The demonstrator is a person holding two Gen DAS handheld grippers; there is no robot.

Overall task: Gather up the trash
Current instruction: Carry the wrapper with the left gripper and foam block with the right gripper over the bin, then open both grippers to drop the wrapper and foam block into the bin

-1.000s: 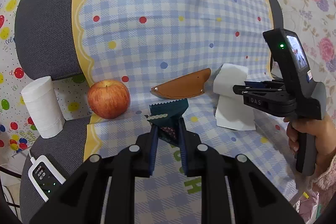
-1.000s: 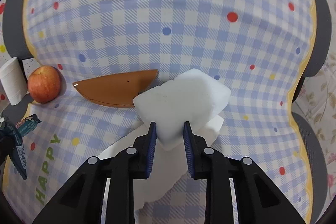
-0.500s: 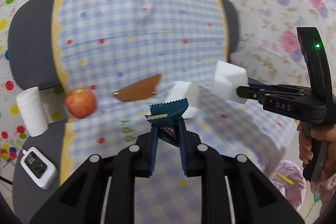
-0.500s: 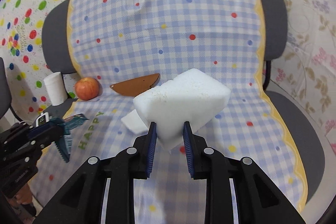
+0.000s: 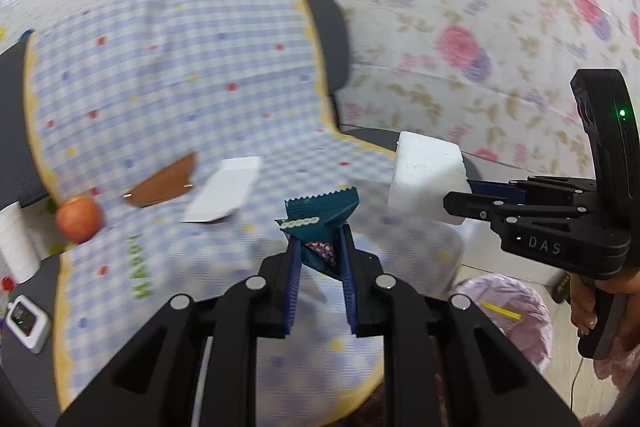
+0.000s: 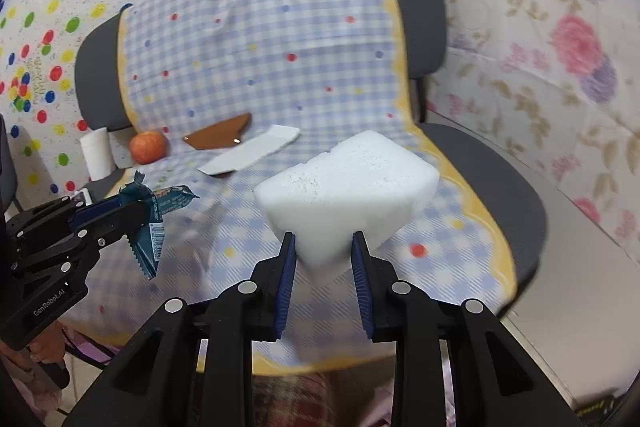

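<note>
My left gripper (image 5: 318,243) is shut on a teal snack wrapper (image 5: 320,215), held in the air above the front of the chair seat. To its right, my right gripper (image 5: 454,201) carries a white foam block (image 5: 426,179). In the right wrist view the foam block (image 6: 348,195) sits between the blue pads of my right gripper (image 6: 324,247); the jaws are opening a little, but the pads still touch it. The left gripper (image 6: 136,215) with the wrapper (image 6: 160,211) shows at the left. A pink-lined trash bin (image 5: 516,311) stands on the floor below the right gripper.
On the checkered cloth (image 5: 180,87) over the chair lie a flat white foam piece (image 5: 224,193), a brown leather sheath (image 5: 164,183) and an apple (image 5: 78,219). A white paper roll (image 5: 14,243) and a small white device (image 5: 26,319) sit at the seat's left edge.
Both grippers have pulled back from the chair and swung right with their loads. The foam block has been lifted off the flat white piece, and the pink bin has come into view.
</note>
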